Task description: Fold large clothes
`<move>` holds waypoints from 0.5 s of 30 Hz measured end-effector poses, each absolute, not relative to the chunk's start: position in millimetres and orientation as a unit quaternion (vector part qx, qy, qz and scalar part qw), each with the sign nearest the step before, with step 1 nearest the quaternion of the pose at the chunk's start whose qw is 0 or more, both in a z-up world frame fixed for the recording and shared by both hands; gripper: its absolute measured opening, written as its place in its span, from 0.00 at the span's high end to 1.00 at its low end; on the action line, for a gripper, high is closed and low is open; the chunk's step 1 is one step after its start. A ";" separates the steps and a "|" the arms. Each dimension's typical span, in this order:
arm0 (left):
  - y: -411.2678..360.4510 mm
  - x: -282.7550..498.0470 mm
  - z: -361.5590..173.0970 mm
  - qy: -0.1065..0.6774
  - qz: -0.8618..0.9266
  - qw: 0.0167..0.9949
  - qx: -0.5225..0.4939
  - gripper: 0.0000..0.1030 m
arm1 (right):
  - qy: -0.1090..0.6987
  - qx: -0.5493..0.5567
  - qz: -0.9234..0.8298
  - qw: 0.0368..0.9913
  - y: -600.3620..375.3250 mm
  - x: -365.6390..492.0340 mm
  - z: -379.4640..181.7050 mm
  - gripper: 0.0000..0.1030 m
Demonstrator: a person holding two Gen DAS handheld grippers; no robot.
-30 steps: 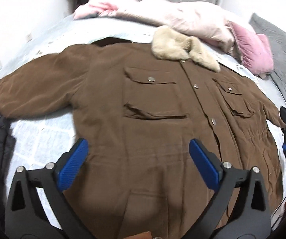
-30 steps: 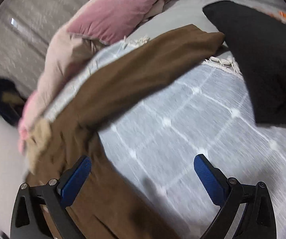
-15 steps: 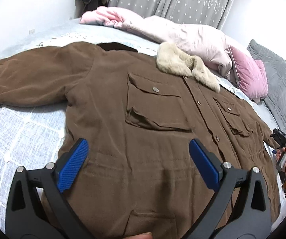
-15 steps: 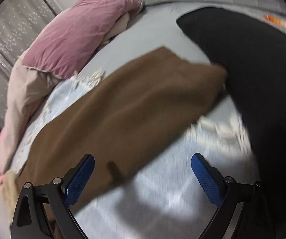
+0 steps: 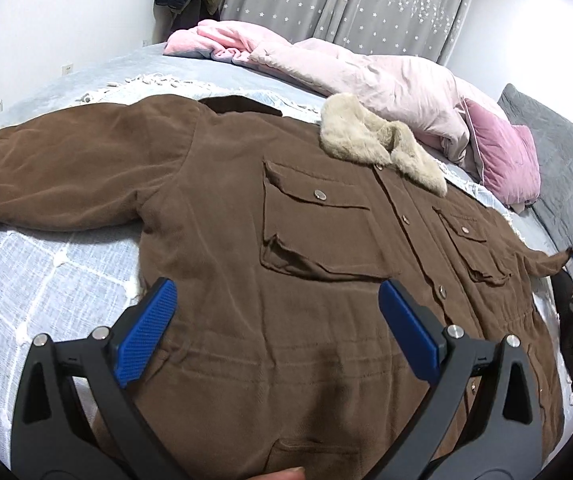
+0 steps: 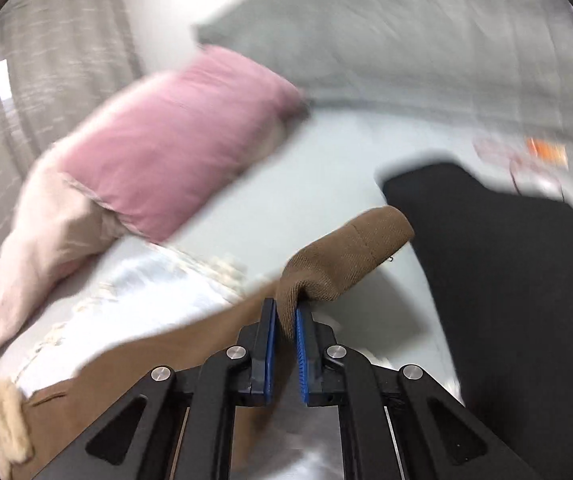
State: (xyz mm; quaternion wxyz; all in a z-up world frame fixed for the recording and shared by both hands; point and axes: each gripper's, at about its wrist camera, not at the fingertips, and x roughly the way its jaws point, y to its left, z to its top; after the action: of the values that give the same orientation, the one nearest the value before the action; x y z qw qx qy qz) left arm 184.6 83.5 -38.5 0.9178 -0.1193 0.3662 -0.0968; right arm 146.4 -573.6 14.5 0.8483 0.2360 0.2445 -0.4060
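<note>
The brown jacket [image 5: 246,248] lies flat, front up, across the centre of the left wrist view. The right gripper [image 6: 285,312] has just closed and pinches the sleeve cuff [image 6: 350,256] at lower centre. The left gripper [image 5: 278,320] stands wide, holding nothing, above the hem. The sleeve should be carried across the chest pockets, keeping the cuff clear of the black garment [image 6: 506,280].

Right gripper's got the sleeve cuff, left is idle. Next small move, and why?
Probably carry the sleeve cuff across onto the jacket chest. The right gripper has just closed on it, the coat lies flat and buttoned, and the left gripper hangs open above.
</note>
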 end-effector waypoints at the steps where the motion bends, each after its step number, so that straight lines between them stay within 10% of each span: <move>1: 84.3 184.9 -37.5 0.367 -0.098 0.917 -0.122 0.02 | 0.237 0.222 -0.395 0.859 -561.9 149.8 27.2 0.92; 15: 91.6 185.0 -35.9 0.385 -0.114 0.902 -0.158 0.02 | 0.215 -0.002 -0.113 0.970 -277.3 229.9 129.8 0.96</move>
State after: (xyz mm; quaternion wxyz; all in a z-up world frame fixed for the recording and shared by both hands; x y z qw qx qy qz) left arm 185.0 91.6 -35.9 0.9022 -0.1578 0.3848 -0.1143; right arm 229.9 -277.3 129.8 0.9701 -0.0017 0.2149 -0.1127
